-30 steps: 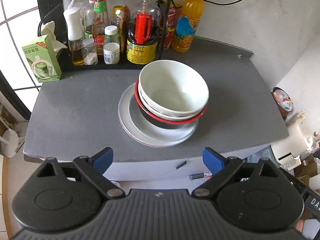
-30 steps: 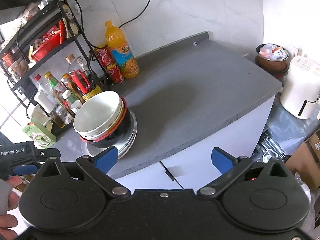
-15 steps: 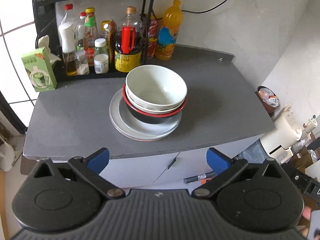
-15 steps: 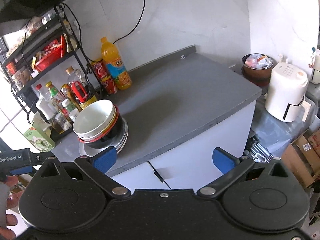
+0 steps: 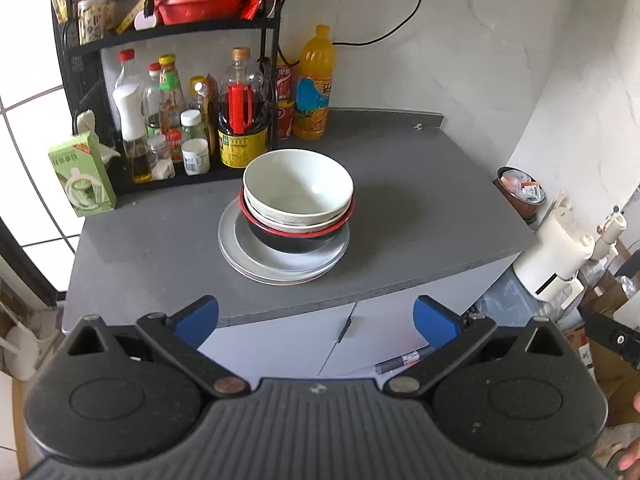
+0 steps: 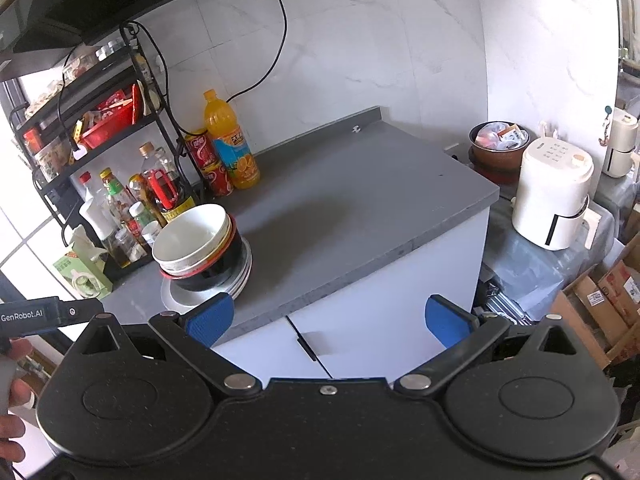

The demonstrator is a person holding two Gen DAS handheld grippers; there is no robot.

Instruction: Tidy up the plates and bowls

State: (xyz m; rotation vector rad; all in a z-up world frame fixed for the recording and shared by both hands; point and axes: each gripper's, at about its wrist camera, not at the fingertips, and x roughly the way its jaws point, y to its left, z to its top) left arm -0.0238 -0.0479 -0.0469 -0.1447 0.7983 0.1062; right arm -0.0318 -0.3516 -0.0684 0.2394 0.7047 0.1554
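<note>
A white bowl (image 5: 298, 190) sits nested in a second pale bowl and a black bowl with a red rim (image 5: 296, 236), all stacked on grey plates (image 5: 280, 268) in the middle of the grey counter (image 5: 420, 216). The same stack of bowls (image 6: 196, 240) on plates (image 6: 240, 280) shows at the left in the right wrist view. My left gripper (image 5: 316, 320) hangs open and empty in front of the counter's near edge, well short of the stack. My right gripper (image 6: 328, 316) is open and empty too, off the counter's front edge.
A black rack (image 5: 168, 92) with bottles and jars stands at the counter's back left, beside an orange juice bottle (image 5: 314, 88) and red cans (image 6: 208, 164). A green tissue box (image 5: 82, 174) sits at the left. A white appliance (image 6: 552, 196) and cardboard boxes (image 6: 600, 304) stand right of the cabinet.
Both grippers have drawn back and up from the counter, so the stack looks smaller and farther away. Both stay open and empty.
</note>
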